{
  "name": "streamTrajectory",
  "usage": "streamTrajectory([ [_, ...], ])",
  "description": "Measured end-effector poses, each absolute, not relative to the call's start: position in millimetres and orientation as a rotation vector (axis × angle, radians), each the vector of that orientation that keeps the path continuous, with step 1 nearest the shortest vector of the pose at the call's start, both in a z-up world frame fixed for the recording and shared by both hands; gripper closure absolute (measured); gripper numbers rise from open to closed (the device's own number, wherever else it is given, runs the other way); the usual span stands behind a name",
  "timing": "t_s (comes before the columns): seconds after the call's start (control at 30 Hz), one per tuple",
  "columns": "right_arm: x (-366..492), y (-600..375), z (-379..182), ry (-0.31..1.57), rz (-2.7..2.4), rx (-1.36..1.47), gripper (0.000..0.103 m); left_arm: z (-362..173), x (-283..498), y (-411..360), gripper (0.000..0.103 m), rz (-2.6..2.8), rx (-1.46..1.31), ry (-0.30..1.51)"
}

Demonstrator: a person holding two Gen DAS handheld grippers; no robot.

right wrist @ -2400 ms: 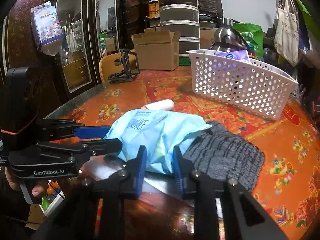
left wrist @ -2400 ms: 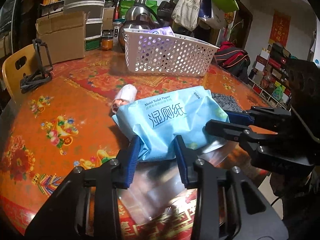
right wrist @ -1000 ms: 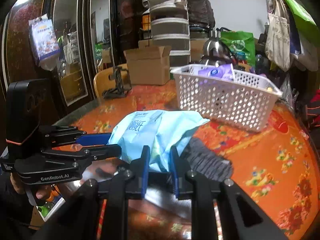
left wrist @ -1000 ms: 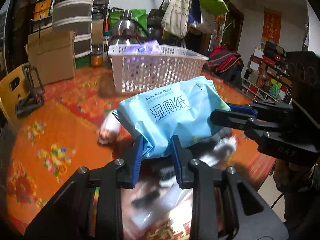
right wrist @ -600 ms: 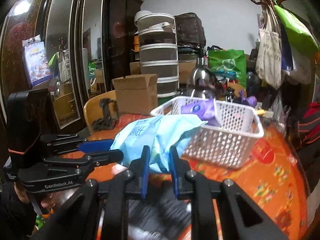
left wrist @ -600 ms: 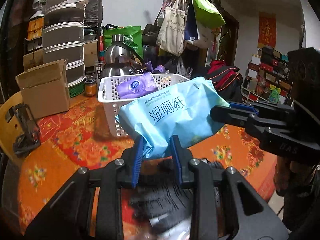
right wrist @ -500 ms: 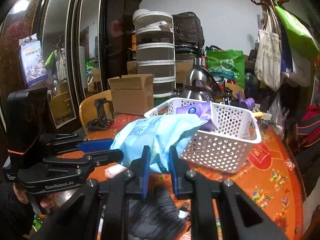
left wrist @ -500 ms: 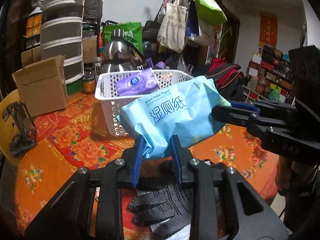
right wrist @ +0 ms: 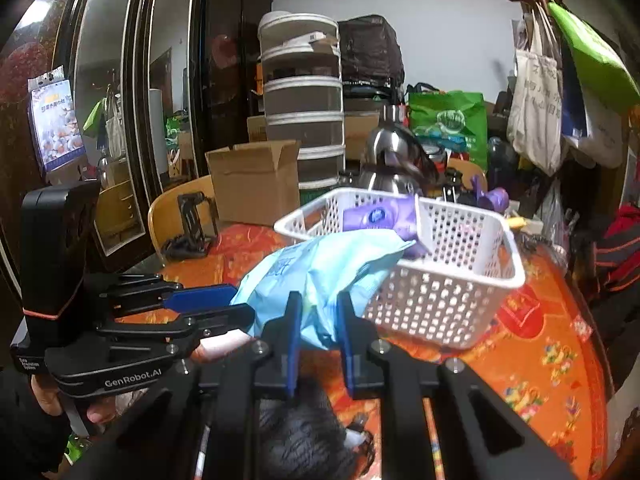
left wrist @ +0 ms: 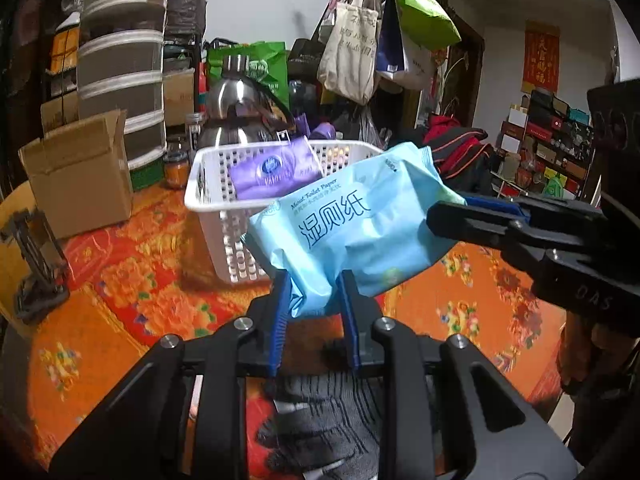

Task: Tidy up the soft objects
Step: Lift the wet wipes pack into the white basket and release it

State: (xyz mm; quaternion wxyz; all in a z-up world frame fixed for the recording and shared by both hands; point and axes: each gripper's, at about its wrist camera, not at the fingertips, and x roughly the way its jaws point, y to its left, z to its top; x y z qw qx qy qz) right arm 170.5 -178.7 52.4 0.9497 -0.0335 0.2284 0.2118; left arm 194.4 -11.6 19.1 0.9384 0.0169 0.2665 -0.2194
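Nearest, low at 6 o'clock in both wrist views: a grey knit glove lying on the table, under the tongs and not touched by them.

Just above it the left gripper is clamped on the near bottom edge of the blue wet-wipe pack, its blue pads pinching the crumpled film from both sides. The right gripper is likewise clamped, on the pack's other end; seen from the left wrist it comes in from 3 o'clock w/ its finger across the pack's right corner. So the pack hangs betw. the two tongs, lifted clear of the table, printed face tilted up.

Past the pack, at 12 o'clock: a white perforated basket on the table, w/ a purple packet leaning inside. The pack's far corner overlaps the basket's near rim in the right wrist view; touching or not, can't tell.

Further back: cardboard box at 10 o'clock, steel kettle behind the basket.
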Motion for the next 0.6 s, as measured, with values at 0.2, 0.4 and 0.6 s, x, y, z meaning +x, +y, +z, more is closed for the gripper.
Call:
streamTrajectory([
  [0.2,195.5,-174.1,91.4,0.425,0.433,-0.114,0.092,51.2,229.7,-26.2,0.102,-0.451,0.065,0.512],
  [0.4,248.1,-164.4,107.5,0.45,0.383,-0.183,0.094,56.0,274.9,-31.9,0.102,-0.42,0.033,0.536],
  [0.6,293.2,-167.5,122.5,0.46,0.359,-0.163,0.096,68.8,319.5,-29.6,0.102,-0.383,-0.013,0.565],
])
